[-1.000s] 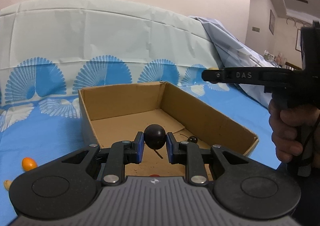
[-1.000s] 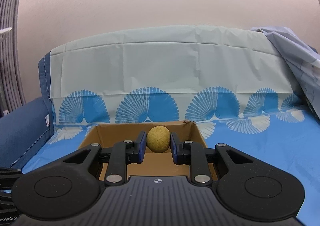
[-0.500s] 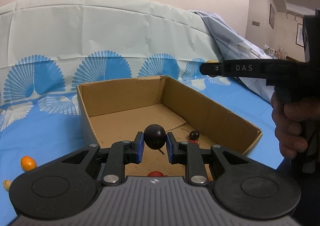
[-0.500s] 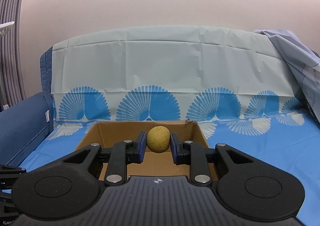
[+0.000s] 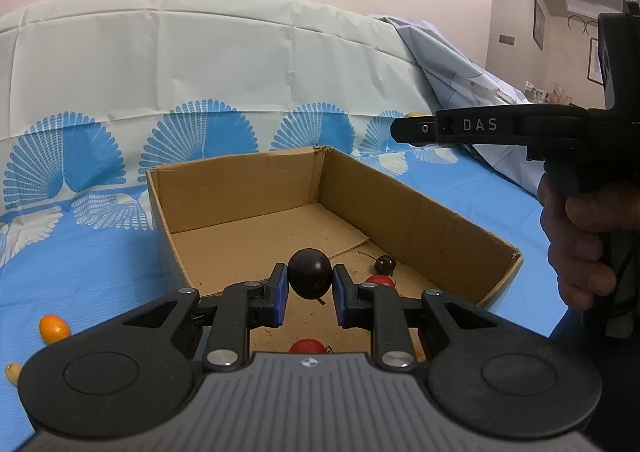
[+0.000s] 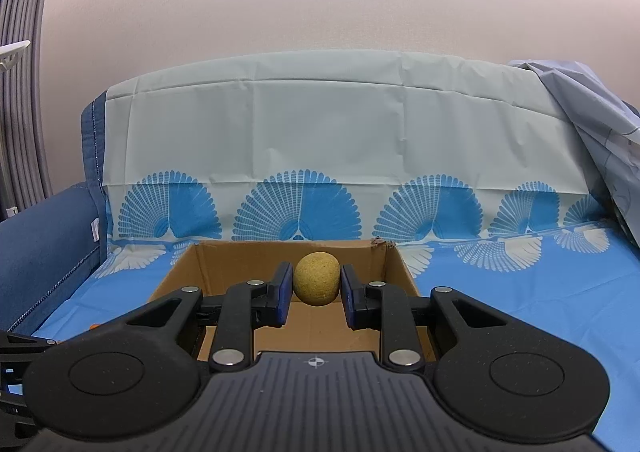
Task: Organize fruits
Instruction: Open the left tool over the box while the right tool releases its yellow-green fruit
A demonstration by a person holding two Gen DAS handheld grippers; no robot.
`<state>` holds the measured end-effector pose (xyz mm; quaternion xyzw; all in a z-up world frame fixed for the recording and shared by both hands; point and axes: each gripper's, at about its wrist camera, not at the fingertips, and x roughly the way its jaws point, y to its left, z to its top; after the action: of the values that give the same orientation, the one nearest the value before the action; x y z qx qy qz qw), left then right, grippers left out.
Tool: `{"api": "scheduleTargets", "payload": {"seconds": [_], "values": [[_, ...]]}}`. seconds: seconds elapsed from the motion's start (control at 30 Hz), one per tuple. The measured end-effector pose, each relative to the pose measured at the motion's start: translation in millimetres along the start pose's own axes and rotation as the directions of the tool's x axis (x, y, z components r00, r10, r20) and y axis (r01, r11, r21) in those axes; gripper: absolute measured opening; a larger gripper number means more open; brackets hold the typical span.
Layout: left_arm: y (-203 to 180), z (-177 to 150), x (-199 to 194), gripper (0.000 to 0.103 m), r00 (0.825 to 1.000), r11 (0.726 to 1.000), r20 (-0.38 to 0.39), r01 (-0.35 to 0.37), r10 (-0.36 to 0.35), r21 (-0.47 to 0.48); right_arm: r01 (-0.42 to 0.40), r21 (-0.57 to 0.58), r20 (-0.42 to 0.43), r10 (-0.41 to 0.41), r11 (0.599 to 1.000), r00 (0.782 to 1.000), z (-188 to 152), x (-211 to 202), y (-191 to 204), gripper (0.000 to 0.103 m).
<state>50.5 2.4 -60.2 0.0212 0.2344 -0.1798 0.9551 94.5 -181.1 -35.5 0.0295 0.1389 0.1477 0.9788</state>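
Left tool (image 5: 307, 288): clenched on a dark round fruit (image 5: 310, 273), blue pads pressing both its sides, fruit held above the floor of the cardboard box (image 5: 416, 211) near the lower centre of the left wrist frame. Right tool (image 6: 313, 289): clenched on a tan, rough-skinned round fruit (image 6: 317, 278), hanging over the box's near edge at centre frame of the right wrist view.

Already in the box: a small dark cherry with stem (image 5: 386, 263), a red fruit (image 5: 380, 280) just beside it, another red fruit (image 5: 307, 346) half hidden by the tool body. Outside the box on the blue sheet (image 5: 80, 272), lower left: an orange kumquat (image 5: 54, 328) and a pale piece (image 5: 14, 372) at the frame edge.

Judgement: step in hand is dropping both held fruits into the box.
- Lower each tool close to the cardboard floor before releasing; round fruit will likely roll
- Aim the dark fruit at bare floor, clear of the cherry and red fruits
- Release one tool at a time
- Keep the right tool's fruit past the rim so it cannot fall on the sheet
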Motion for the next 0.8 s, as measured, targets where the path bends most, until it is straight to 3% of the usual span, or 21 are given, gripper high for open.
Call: {"api": "scheduleTargets", "payload": {"seconds": [0.8], "values": [[-1.0,-0.8,0.2,0.026,1.0,1.0,0.001,0.0,0.0,-0.002,-0.002,-0.02,-0.009,0.002,1.0,1.0,-1.1,1.9,5.1,0.027]]}}
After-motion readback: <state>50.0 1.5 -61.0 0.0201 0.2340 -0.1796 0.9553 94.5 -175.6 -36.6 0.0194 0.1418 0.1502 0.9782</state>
